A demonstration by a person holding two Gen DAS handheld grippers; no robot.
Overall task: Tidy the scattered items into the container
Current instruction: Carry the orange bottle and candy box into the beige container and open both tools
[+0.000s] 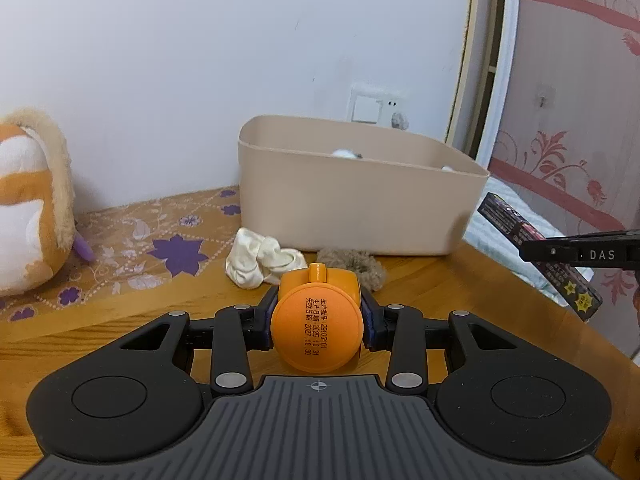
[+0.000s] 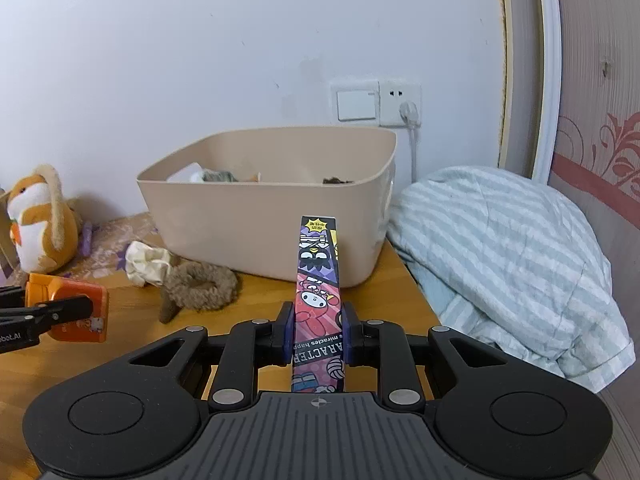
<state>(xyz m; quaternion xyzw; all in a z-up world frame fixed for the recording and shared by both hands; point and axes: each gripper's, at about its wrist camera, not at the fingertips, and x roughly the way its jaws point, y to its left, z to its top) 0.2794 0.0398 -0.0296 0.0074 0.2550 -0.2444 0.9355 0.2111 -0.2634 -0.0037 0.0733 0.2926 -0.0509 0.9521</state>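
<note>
Container sits at frame centre against the wall, already holding a few items. Left gripper has its fingers pinched on an orange bottle, and right gripper has its fingers clamped on a flat cartoon-printed box, both lifted short of it. Left on the table, by my judgement: a white cloth and a brown furry scrunchie at the container's front wall.

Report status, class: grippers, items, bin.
Left gripper shut on orange bottle. Right gripper shut on cartoon box. Beige bin ahead, path clear.
</note>
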